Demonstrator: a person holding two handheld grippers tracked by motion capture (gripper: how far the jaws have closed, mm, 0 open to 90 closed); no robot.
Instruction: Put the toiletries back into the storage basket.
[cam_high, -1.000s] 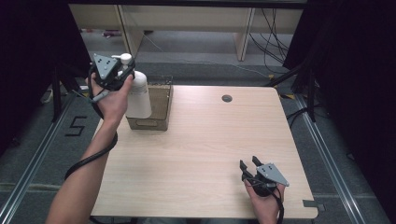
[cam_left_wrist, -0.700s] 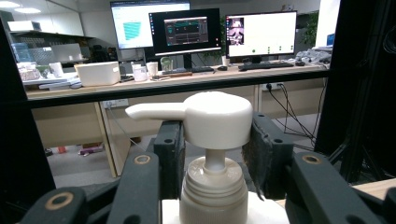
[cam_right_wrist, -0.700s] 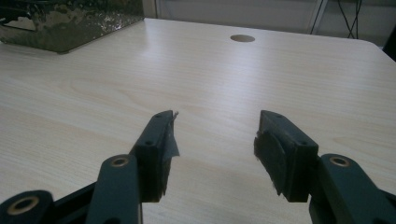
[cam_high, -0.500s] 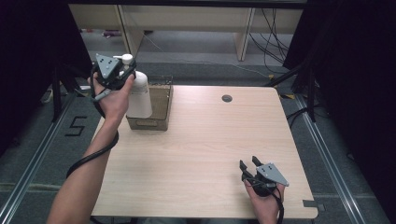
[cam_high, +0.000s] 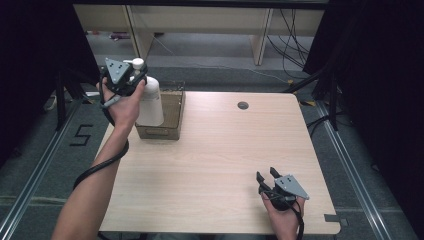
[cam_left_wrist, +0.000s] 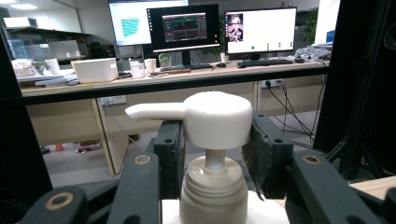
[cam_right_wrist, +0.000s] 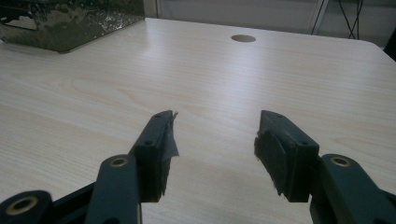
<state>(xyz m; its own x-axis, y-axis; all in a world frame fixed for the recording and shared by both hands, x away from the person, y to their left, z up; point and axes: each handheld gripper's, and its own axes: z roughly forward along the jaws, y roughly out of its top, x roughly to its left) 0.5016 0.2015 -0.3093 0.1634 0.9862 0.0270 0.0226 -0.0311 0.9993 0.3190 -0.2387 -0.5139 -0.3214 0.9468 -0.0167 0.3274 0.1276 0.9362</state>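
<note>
A white pump bottle (cam_high: 150, 100) is held up over the cardboard box (cam_high: 165, 115) at the table's far left corner. My left gripper (cam_high: 136, 75) is shut on the pump bottle (cam_left_wrist: 215, 186) at its neck, just under the white pump head (cam_left_wrist: 205, 119), whose spout points left in the left gripper view. The bottle's lower part overlaps the box in the high view; whether it rests in the box I cannot tell. Near the table's front right edge my right gripper (cam_high: 267, 177) stands open above the bare wood, its jaws (cam_right_wrist: 215, 154) holding nothing.
The light wooden table (cam_high: 220, 150) has a round cable hole (cam_high: 243, 105) at the back. The box's dark side (cam_right_wrist: 70, 23) lies far left of the right gripper. Beyond the table are a wooden desk frame, floor cables and, farther off, monitors (cam_left_wrist: 205, 25).
The left gripper and the bottle have shifted very slightly over the box. The right gripper has stayed in place.
</note>
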